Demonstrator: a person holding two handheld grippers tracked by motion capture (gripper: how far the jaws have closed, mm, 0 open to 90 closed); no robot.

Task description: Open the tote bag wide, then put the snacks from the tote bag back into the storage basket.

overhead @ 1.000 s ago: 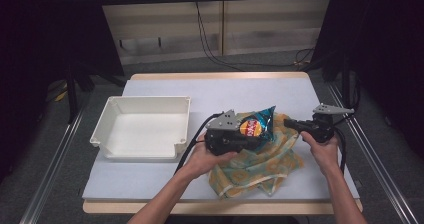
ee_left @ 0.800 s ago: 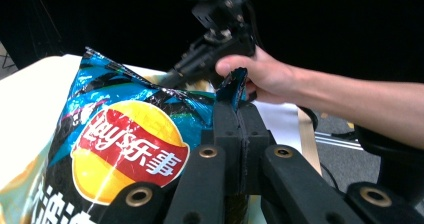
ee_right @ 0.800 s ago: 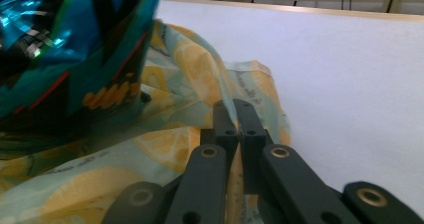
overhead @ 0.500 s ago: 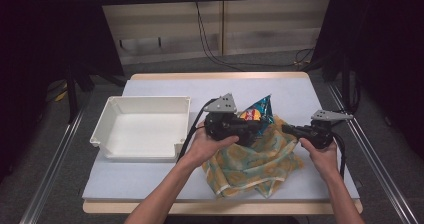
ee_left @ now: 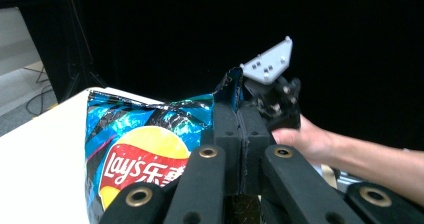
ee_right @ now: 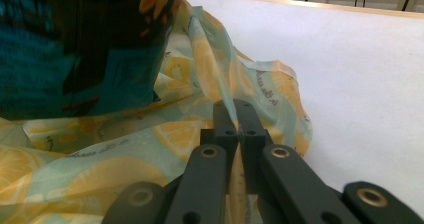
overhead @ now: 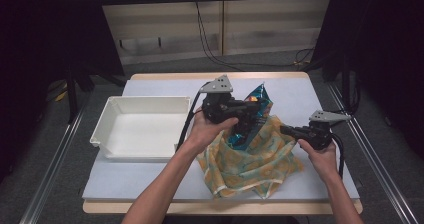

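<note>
Blue foil caught the light as the left gripper point(overhead: 239, 115) held a crisp bag point(overhead: 254, 115) above the table point(overhead: 320, 91), its jaws pressed fully together on the bag's upper edge. In the left gripper view those jaws point(ee_left: 240, 134) met with no gap, the foil pinched between them, and the crisp bag point(ee_left: 142, 154) hung to the 9 o'clock side with its yellow and red logo facing the camera.

At 4 o'clock from the bag in the high view, the right gripper point(overhead: 290, 131) was clamped on a thin lemon-print bag point(overhead: 252, 161), gripping a fold at that bag's 2 o'clock edge. The right gripper view showed the jaws point(ee_right: 239, 121) closed on a raised ridge of the printed film, with the lemon-print bag point(ee_right: 90, 154) spreading away toward 9 o'clock and the crisp bag's dark lower part point(ee_right: 75, 49) standing inside it at 10 o'clock.

The lower end of the crisp bag sat within the open mouth of the lemon-print bag, near the table's centre. A white bin point(overhead: 107, 126) sat at 9 o'clock, apart from both bags. The person's right hand point(overhead: 320, 151) rested over the table's 4 o'clock area.
</note>
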